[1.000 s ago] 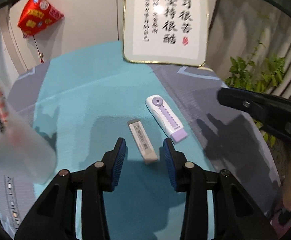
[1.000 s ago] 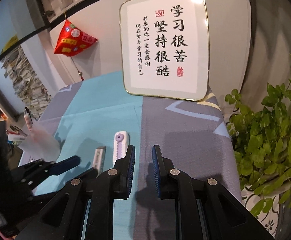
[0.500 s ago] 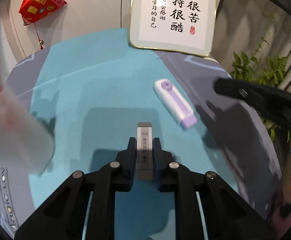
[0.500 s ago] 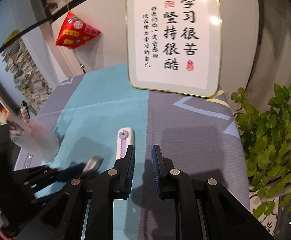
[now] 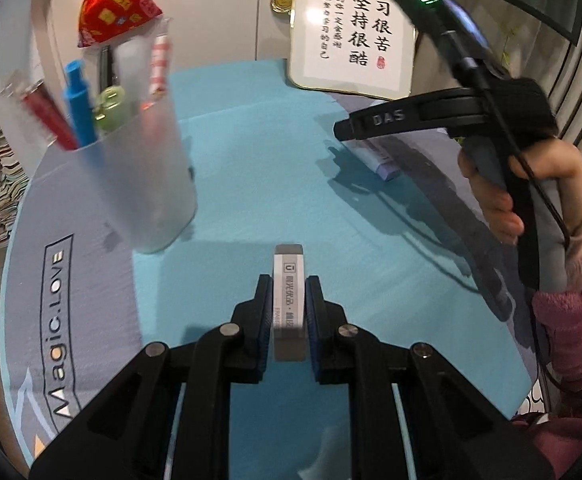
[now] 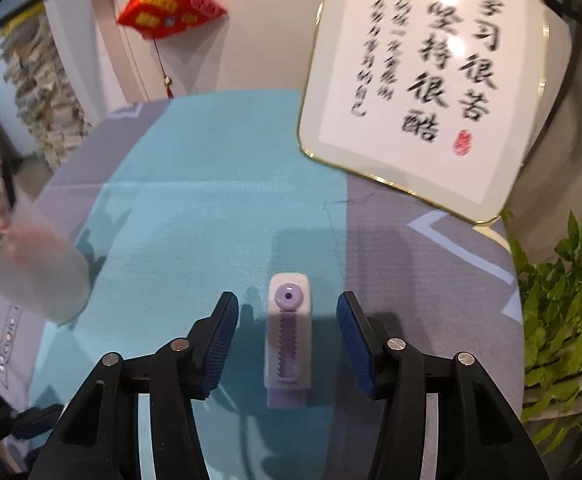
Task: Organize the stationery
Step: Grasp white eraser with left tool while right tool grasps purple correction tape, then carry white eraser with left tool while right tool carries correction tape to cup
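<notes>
a home study corner, by the look of it. a table under a teal and grey cloth [image 5: 251, 168] carries a framed calligraphy panel [image 6: 423, 80] against the wall and a frosted cup [image 5: 139, 184] of pens. red hanging ornament [image 6: 171, 4], stacked papers [image 6: 47, 92], leafy houseplant [image 6: 563, 320].

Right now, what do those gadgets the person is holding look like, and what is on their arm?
Both are matte black plastic tools with blue ribbed pads lining the jaws and silver rivets at the pivots: the left gripper and the right gripper. From the left camera, the right one shows white "DAS" lettering, a green light, and a thin black cable. The right hand emerges from a fuzzy pink sleeve.
</notes>
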Motion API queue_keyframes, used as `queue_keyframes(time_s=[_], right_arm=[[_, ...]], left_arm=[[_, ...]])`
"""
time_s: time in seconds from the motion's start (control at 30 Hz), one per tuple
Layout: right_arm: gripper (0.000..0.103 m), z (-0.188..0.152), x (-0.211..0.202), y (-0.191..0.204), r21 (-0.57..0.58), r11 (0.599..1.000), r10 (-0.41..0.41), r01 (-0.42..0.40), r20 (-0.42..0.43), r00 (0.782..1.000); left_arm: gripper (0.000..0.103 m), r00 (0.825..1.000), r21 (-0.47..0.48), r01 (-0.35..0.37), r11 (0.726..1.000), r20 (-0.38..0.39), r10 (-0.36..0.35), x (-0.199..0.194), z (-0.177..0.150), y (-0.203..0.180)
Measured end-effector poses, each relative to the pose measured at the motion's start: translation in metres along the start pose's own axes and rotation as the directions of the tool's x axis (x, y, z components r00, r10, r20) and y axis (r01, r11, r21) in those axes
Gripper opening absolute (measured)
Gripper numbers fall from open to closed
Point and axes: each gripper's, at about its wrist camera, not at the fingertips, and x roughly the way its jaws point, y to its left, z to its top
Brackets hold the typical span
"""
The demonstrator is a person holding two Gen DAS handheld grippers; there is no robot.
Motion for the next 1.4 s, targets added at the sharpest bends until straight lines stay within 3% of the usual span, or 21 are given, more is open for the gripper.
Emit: queue_keyframes(time_s=[0.03,0.1,0.23,0.4,0.43,0.5,0.63,0.73,0.8,0.87,1.4], right_arm=[[0.051,0.002,0.004,0.002,0.004,1.0,-0.011,0.011,-0.017,1.0],[0.027,0.004,0.009,0.005,0.005,1.0,-0.021,0.021,-0.04,0.999],[0.027,0.003,0.006,0.007,0.01,0.999,-0.038,0.038,-0.043,0.998],[0.027,-0.012,-0.026,0.013,0.001,1.0,-0.008,0.008,0.014,1.0],[0.027,-0.018,-0.036,0.016,-0.011,1.0,-0.001,0.001,0.03,1.0],[0.027,-0.025,-0.05,0.02,-0.026,1.0,-0.001,0.003,0.056,0.998],[0.027,-0.039,-0.072,0.02,-0.018,0.999,0.045,-0.044,0.082,0.996],[0.026,-0.047,-0.083,0.024,-0.012,0.998,0.068,-0.067,0.094,0.993],[0.026,-0.049,-0.089,0.024,-0.012,0.998,0.068,-0.067,0.11,0.992],[0.026,-0.052,-0.095,0.021,-0.009,0.997,0.077,-0.076,0.124,0.989],[0.027,-0.056,-0.119,0.029,-0.015,0.994,0.106,-0.105,0.184,0.977]], left_arm=[[0.014,1.0,-0.003,0.001,1.0,0.0,-0.001,0.0,-0.001,0.001],[0.014,1.0,-0.004,0.002,1.0,0.002,-0.002,-0.001,-0.004,0.004],[0.014,1.0,-0.009,0.009,1.0,-0.005,-0.009,-0.002,-0.012,0.01],[0.015,1.0,-0.021,0.014,1.0,-0.022,-0.015,0.002,-0.014,0.013],[0.016,1.0,-0.02,0.015,1.0,-0.025,-0.016,0.002,-0.014,0.012],[0.028,1.0,-0.02,0.007,1.0,-0.028,-0.008,0.005,-0.009,0.01],[0.029,0.999,0.022,-0.029,0.999,-0.027,0.03,0.015,0.004,0.002],[0.029,0.997,0.043,-0.067,0.997,-0.043,0.069,0.024,0.01,0.0],[0.014,0.997,0.036,-0.061,0.997,-0.044,0.062,0.025,0.012,0.002],[0.014,0.998,0.015,-0.053,0.998,-0.042,0.054,0.023,0.013,0.006],[0.014,0.989,0.006,-0.058,0.998,0.137,0.056,-0.056,0.019,0.0]])
